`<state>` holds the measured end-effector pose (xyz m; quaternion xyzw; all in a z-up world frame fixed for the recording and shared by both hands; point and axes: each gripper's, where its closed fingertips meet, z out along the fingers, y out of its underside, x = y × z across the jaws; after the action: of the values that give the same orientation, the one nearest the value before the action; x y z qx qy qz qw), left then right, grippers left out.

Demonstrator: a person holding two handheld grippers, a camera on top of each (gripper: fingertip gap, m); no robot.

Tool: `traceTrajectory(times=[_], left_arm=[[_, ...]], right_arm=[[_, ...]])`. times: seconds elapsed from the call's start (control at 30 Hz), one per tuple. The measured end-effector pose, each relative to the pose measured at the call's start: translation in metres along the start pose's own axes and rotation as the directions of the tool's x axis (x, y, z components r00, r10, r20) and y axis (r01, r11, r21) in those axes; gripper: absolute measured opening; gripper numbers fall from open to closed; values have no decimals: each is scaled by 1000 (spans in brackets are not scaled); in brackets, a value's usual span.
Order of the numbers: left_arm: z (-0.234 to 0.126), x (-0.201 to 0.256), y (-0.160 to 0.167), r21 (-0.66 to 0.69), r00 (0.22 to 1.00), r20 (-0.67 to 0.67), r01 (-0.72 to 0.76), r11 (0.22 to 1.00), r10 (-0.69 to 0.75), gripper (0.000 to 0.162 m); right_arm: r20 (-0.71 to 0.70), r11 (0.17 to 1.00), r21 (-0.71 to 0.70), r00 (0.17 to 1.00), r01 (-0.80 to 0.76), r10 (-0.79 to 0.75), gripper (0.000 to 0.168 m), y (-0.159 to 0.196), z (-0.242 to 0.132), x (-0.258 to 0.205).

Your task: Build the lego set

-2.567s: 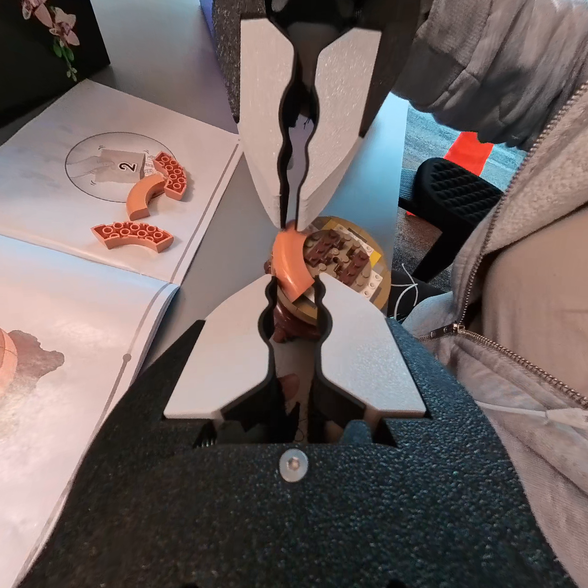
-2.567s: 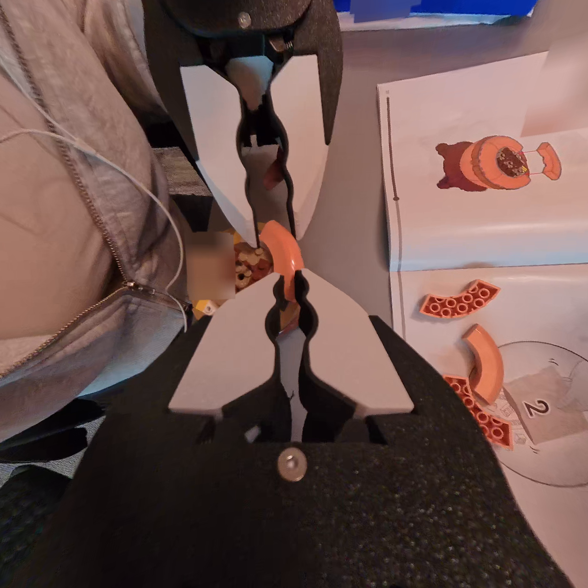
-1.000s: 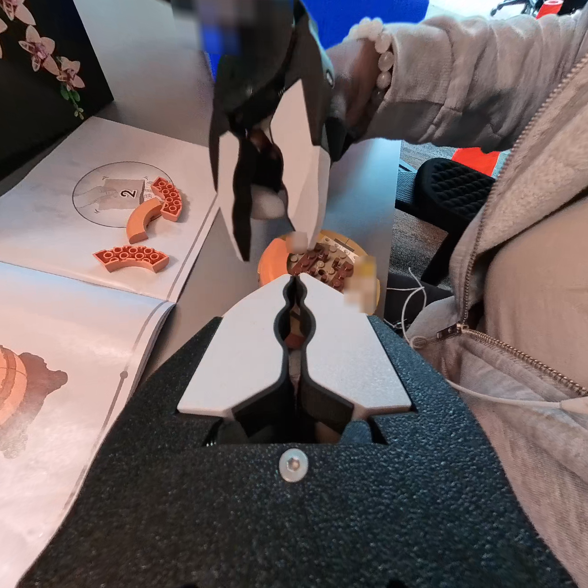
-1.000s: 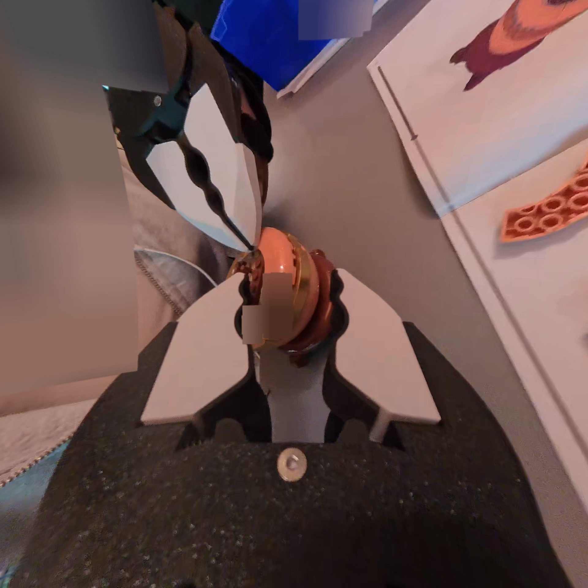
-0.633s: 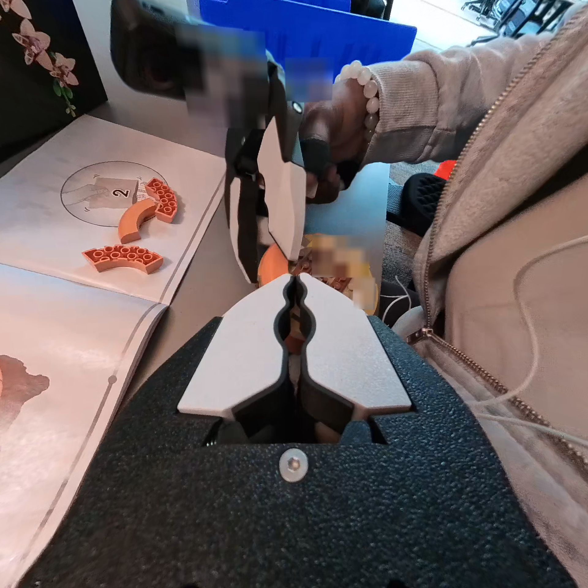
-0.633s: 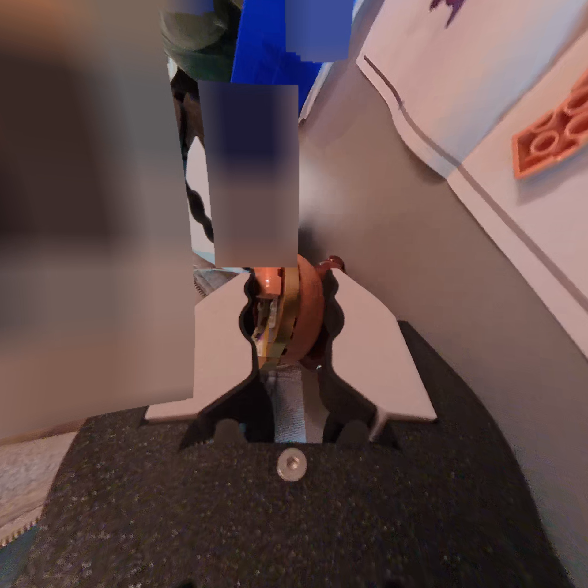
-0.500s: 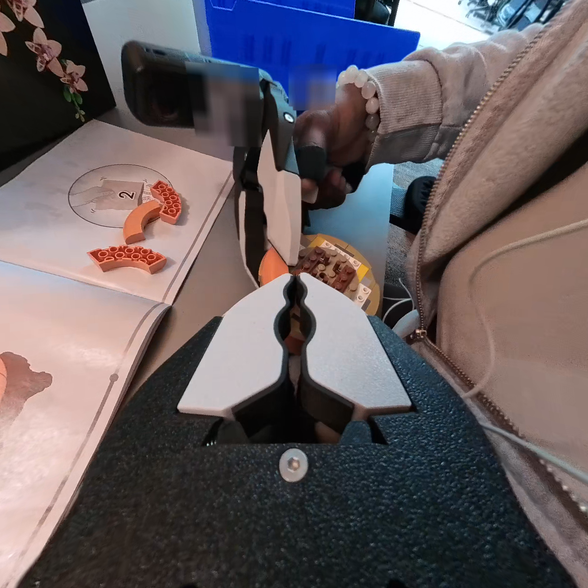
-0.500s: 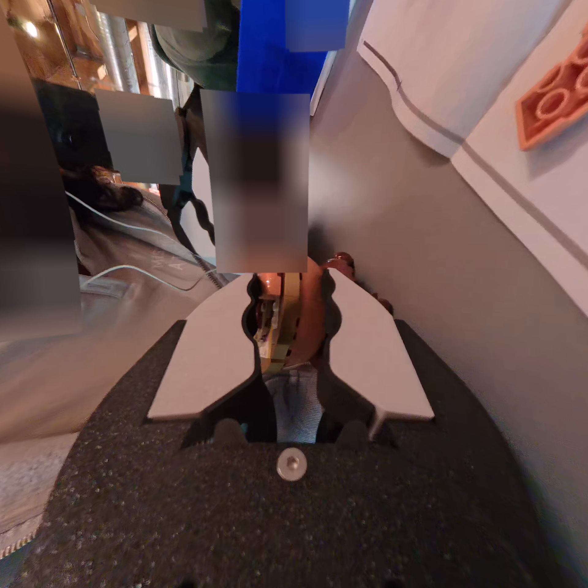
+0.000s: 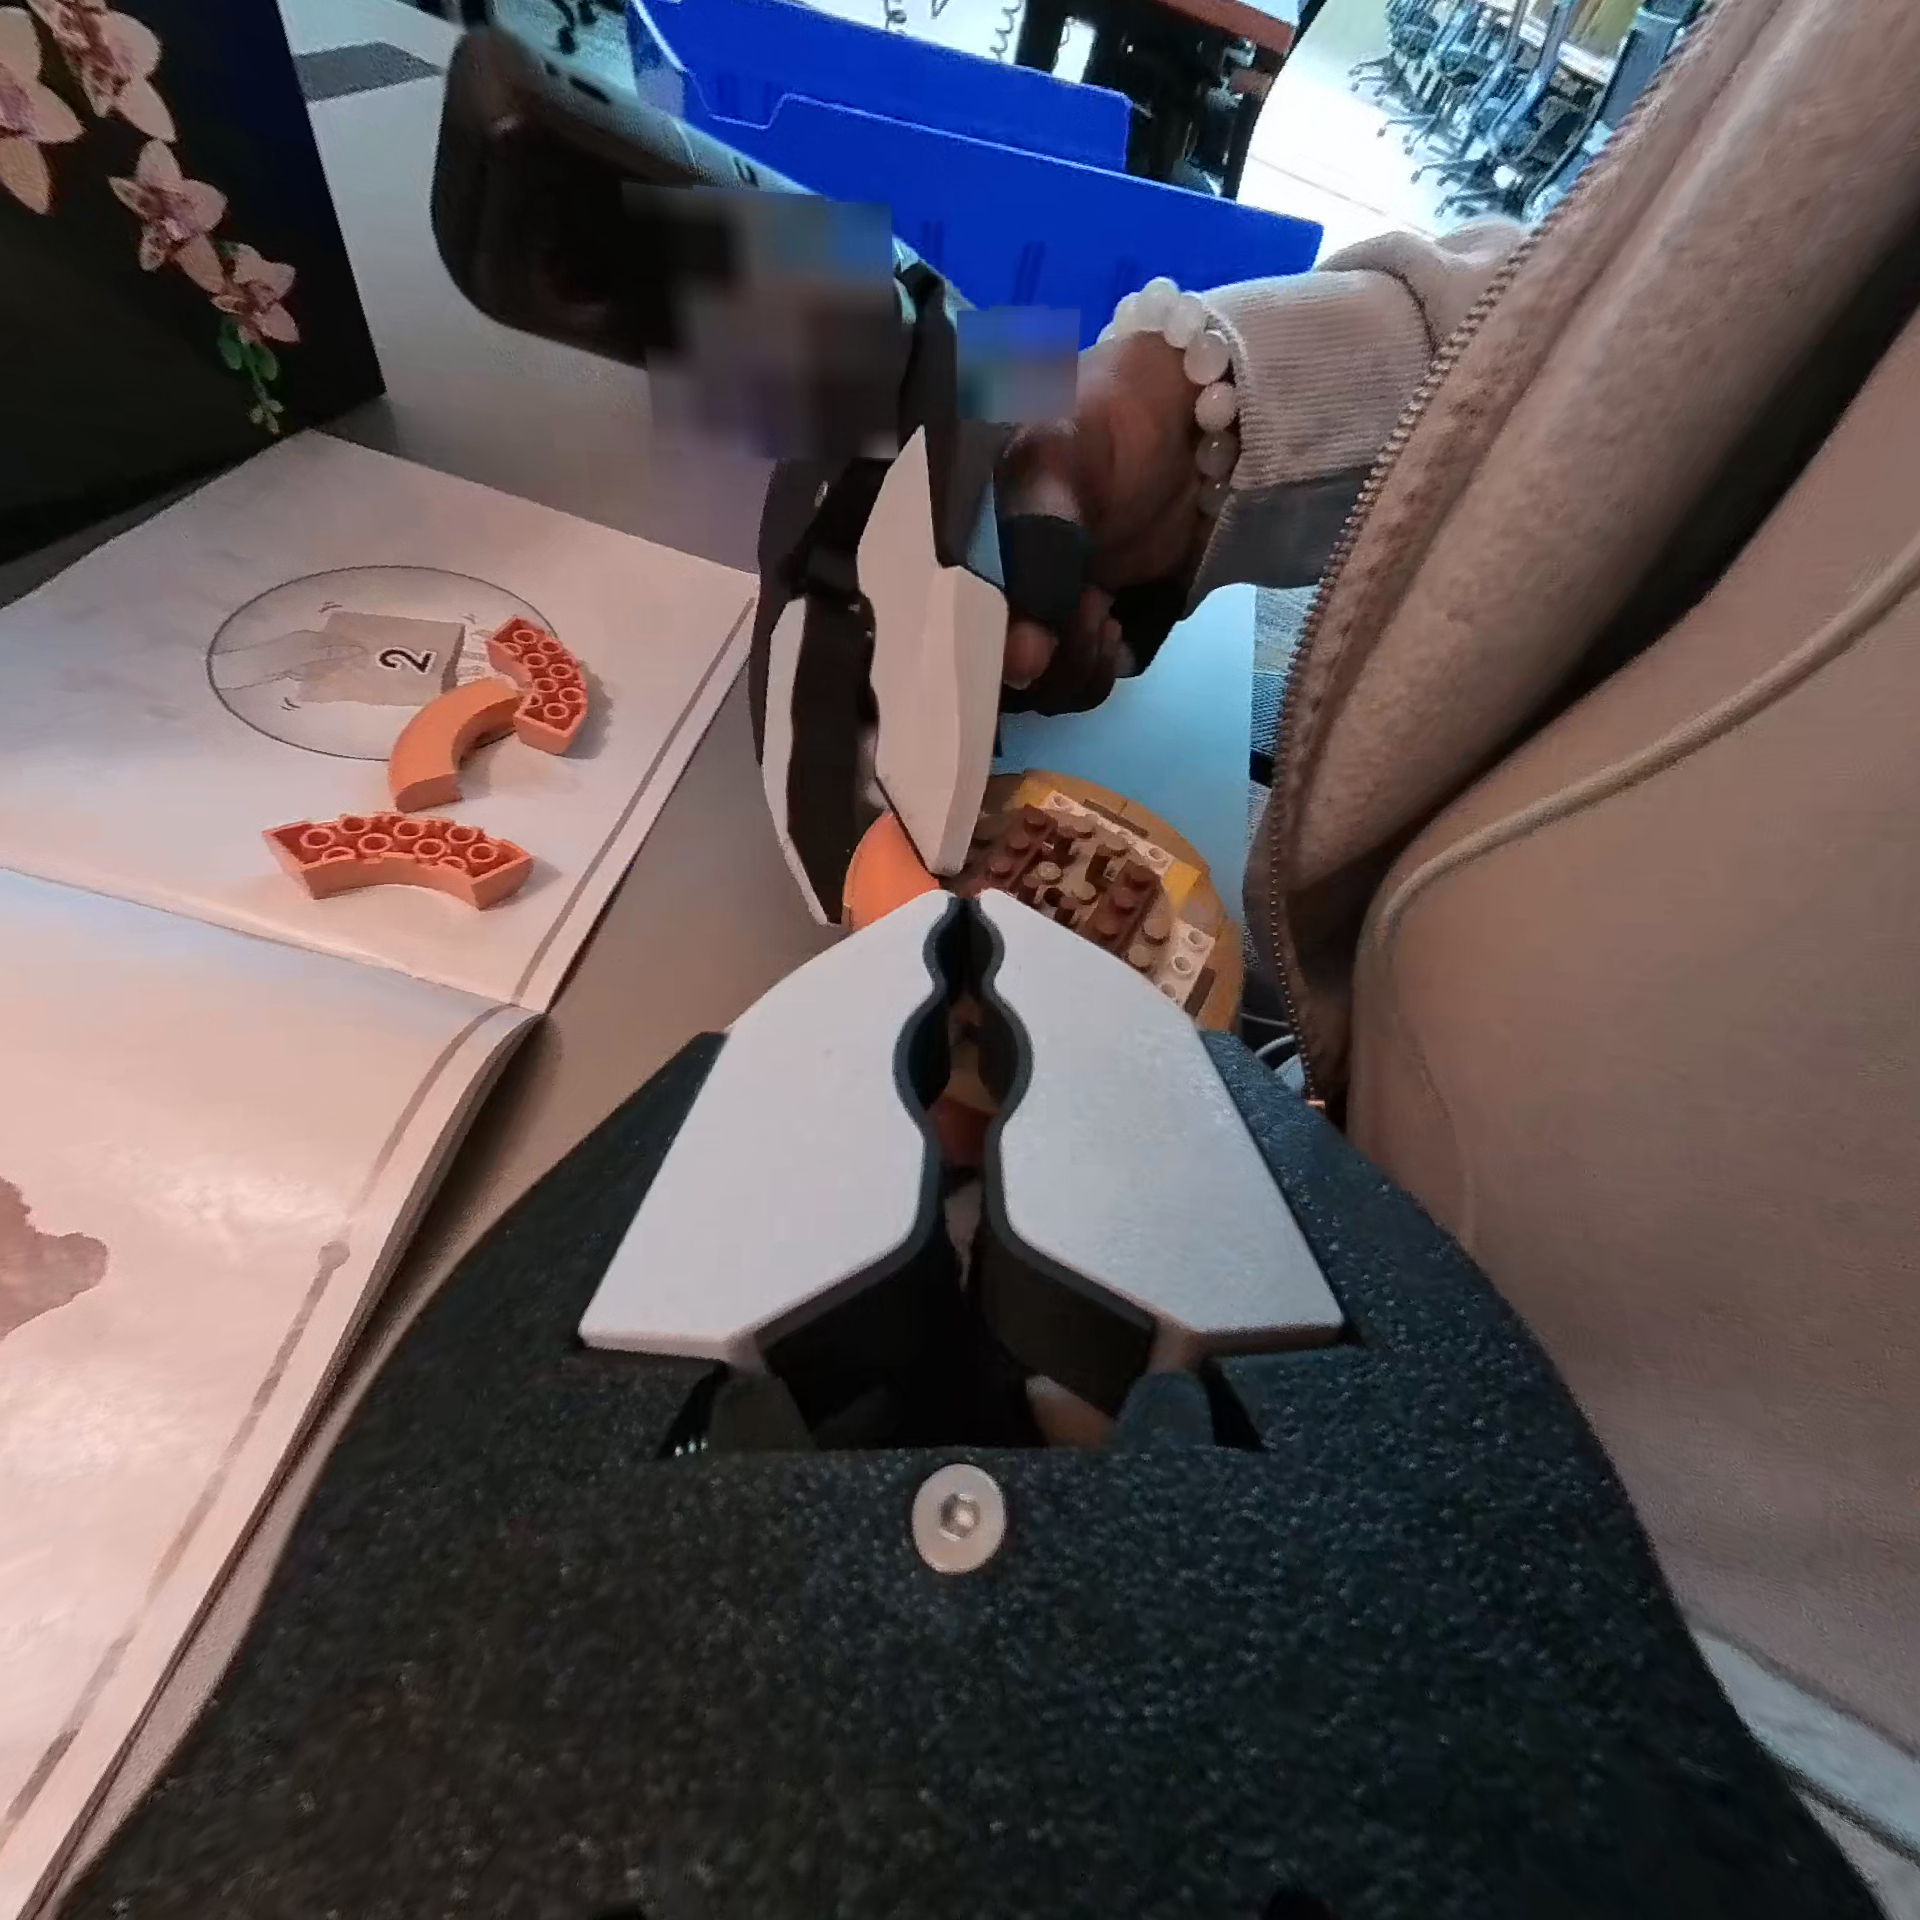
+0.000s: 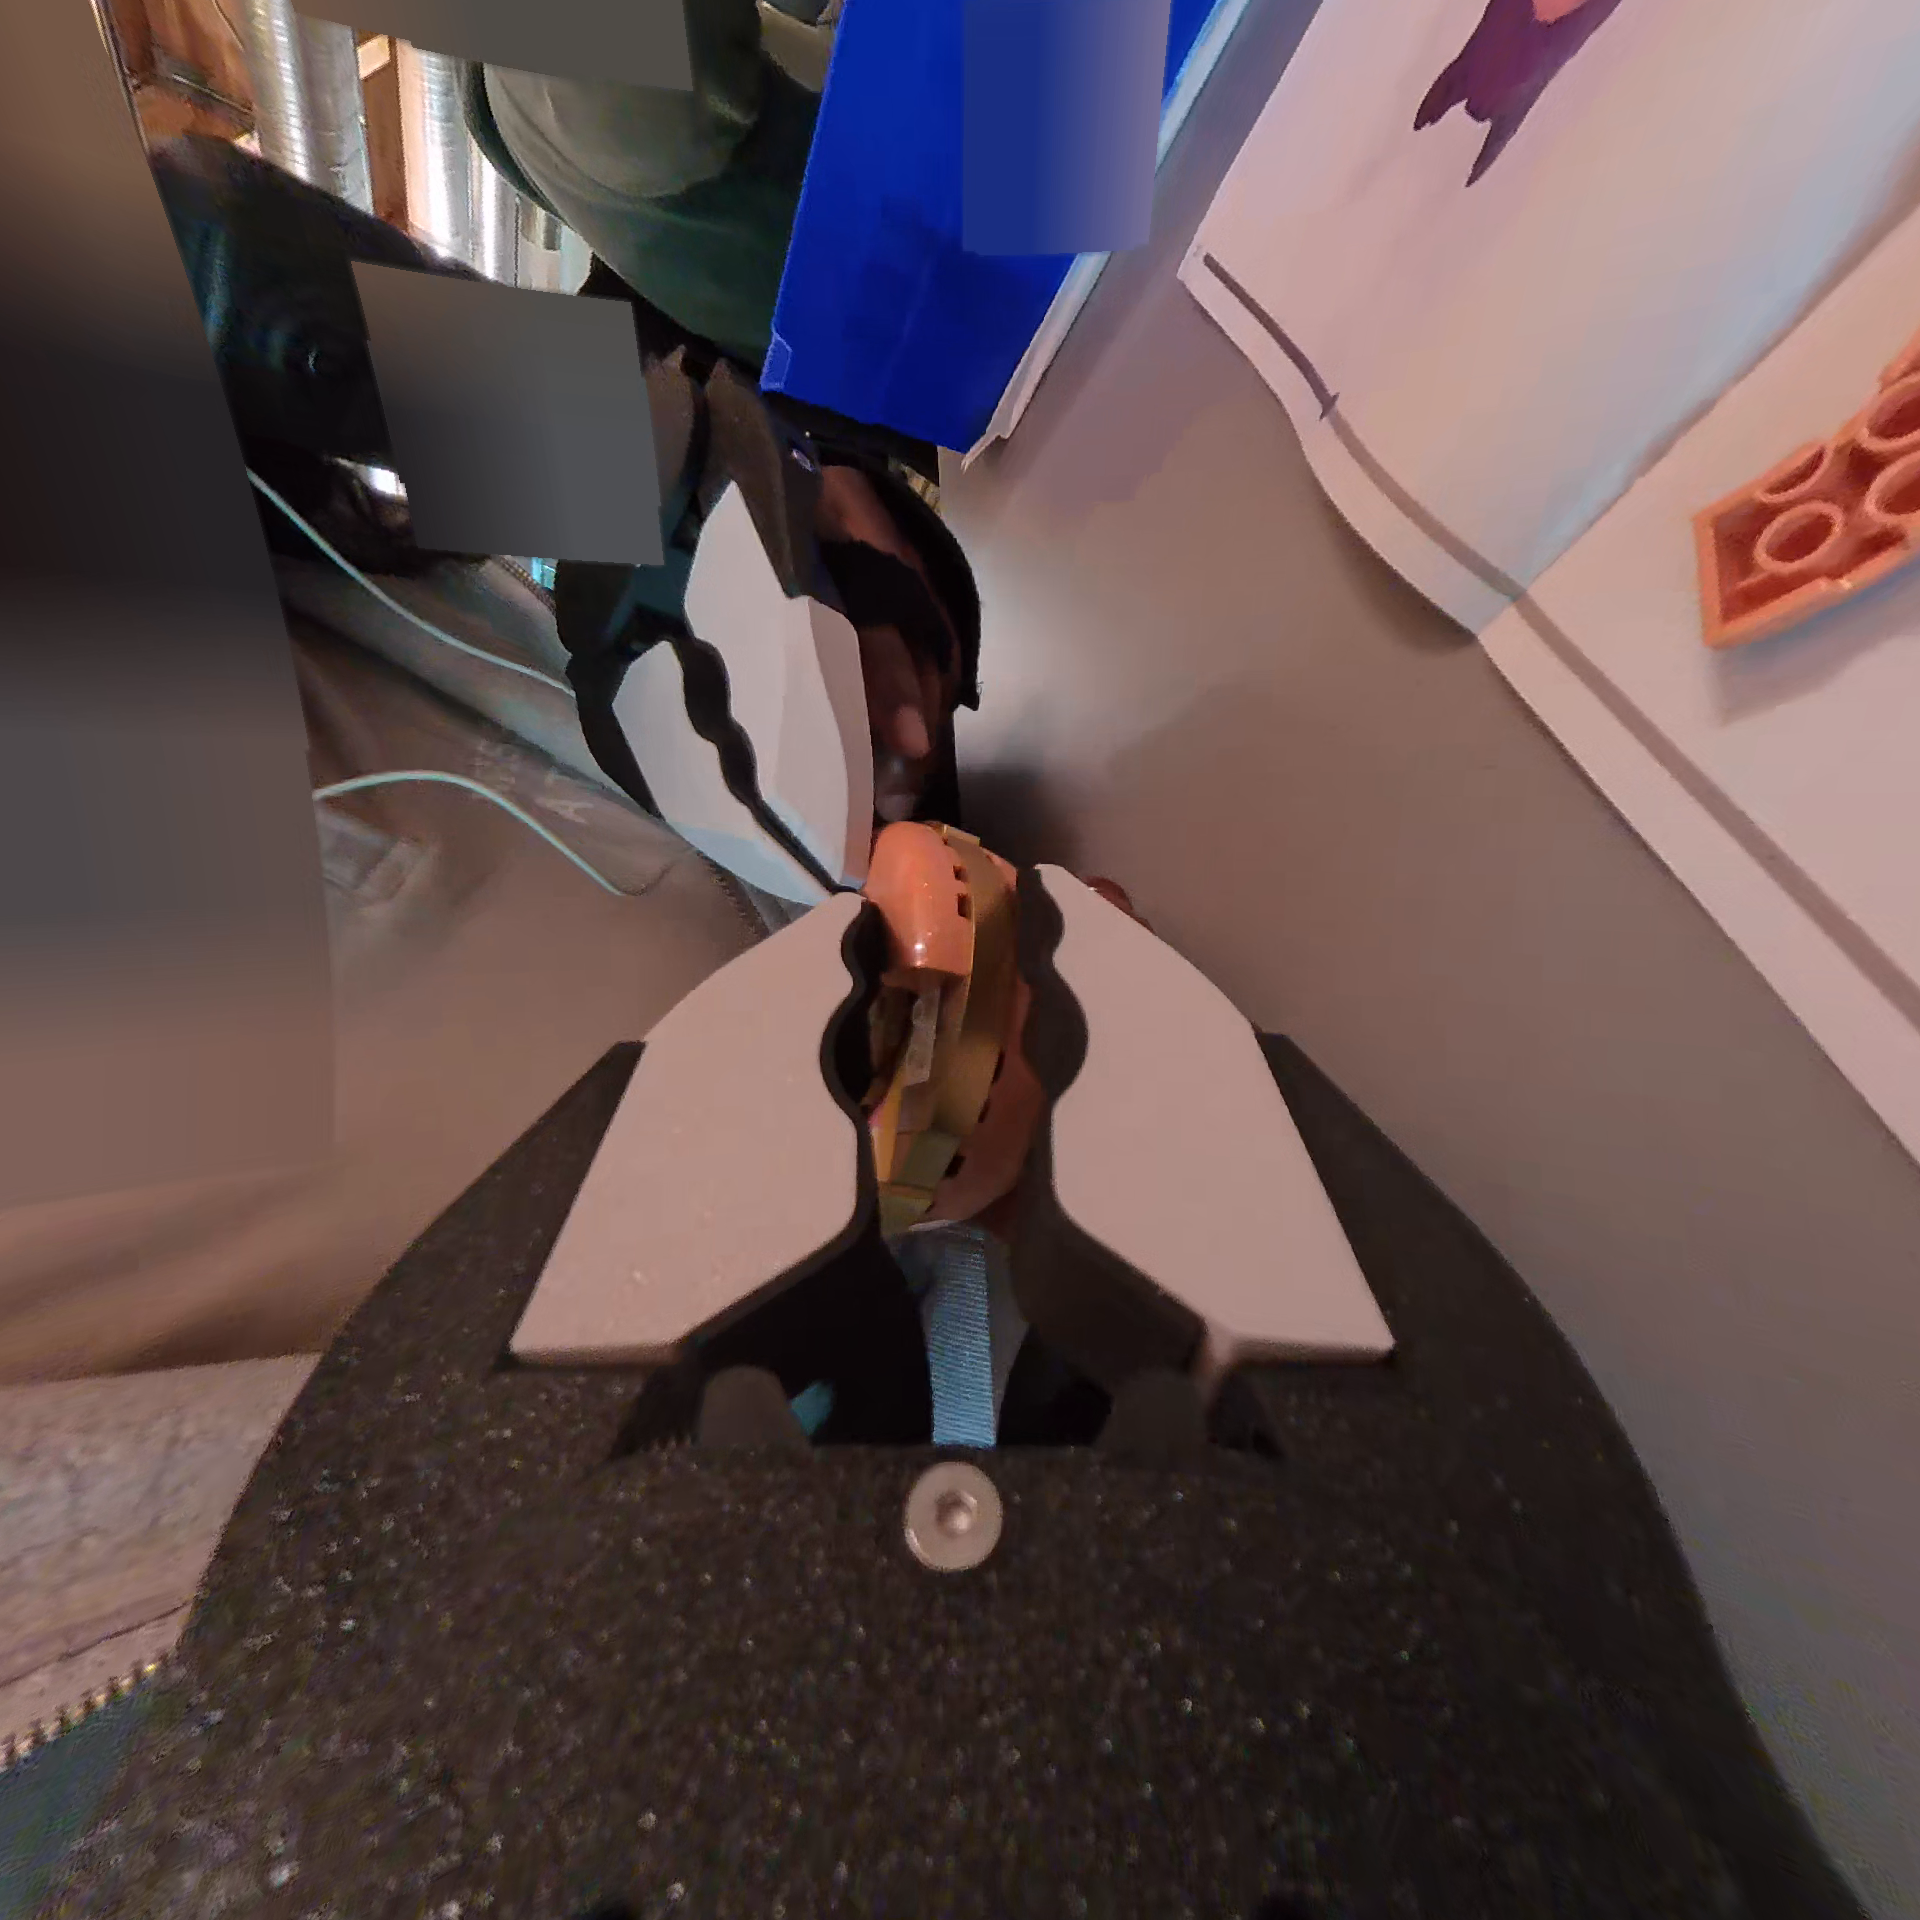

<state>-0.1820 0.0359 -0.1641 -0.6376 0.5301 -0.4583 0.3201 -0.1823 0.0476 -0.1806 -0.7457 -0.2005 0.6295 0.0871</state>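
A round lego assembly (image 9: 1101, 883) has a tan disc, brown studs on top and an orange curved brick (image 9: 883, 873) on its rim. My right gripper (image 10: 951, 883) is shut on the assembly (image 10: 966, 997), holding it edge-on by its two faces. In the left wrist view the right gripper (image 9: 883, 883) comes down from above and straddles the rim. My left gripper (image 9: 961, 914) is shut, its tips against the orange curved brick (image 10: 914, 904). It also shows in the right wrist view (image 10: 831, 878).
Three loose orange curved bricks (image 9: 400, 852) (image 9: 452, 743) (image 9: 540, 681) lie on the open instruction booklet (image 9: 260, 1039) to the left; one (image 10: 1818, 530) shows in the right wrist view. A blue bin (image 9: 935, 145) and a black flower-printed box (image 9: 125, 260) stand behind. The person's hoodie (image 9: 1610, 727) fills the right. My two grippers' fingertips are within a few centimetres of each other.
The right gripper let go of the curved brick, opened and closed across the round assembly. The left gripper released the assembly and shut. In the last half second little has moved.
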Motion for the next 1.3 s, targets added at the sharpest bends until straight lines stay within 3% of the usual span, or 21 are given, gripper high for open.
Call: traceTrajectory(times=[0.23,0.37,0.43,0.47,0.5,0.57,0.83,0.93,1.1,1.3], left_arm=[[-8,-2,-3,67,1000,24,9,998,-11,0],[-24,-6,-7,145,993,62,94,985,-104,0],[-25,-8,3,120,973,73,208,971,-217,24],[-23,-6,9,101,955,58,285,953,-292,53],[-20,-3,14,78,927,32,370,926,-373,72],[-16,3,16,73,866,-22,500,863,-500,76],[-2,4,19,77,670,-133,742,666,-731,39],[-1,2,19,82,638,-151,769,633,-755,34],[-1,0,20,104,628,-158,778,619,-762,33],[-1,0,19,123,711,-129,703,701,-691,30]], right_arm=[[73,998,59,997,16,-20,27,-4,-3,-11],[-4,990,126,998,60,-60,41,-4,-16,-7],[-13,986,166,1000,29,-27,55,-2,-20,-8],[-9,983,185,1000,8,-6,58,-1,-19,-9],[-17,980,199,1000,-10,13,59,1,-18,-8],[-20,968,244,998,-58,65,57,4,-16,-4],[65,938,298,984,-176,164,44,10,-5,2],[84,937,294,982,-189,172,38,11,-3,1],[97,929,318,981,-190,167,35,10,-3,1],[5,947,321,1000,-28,27,23,4,-6,-3]])
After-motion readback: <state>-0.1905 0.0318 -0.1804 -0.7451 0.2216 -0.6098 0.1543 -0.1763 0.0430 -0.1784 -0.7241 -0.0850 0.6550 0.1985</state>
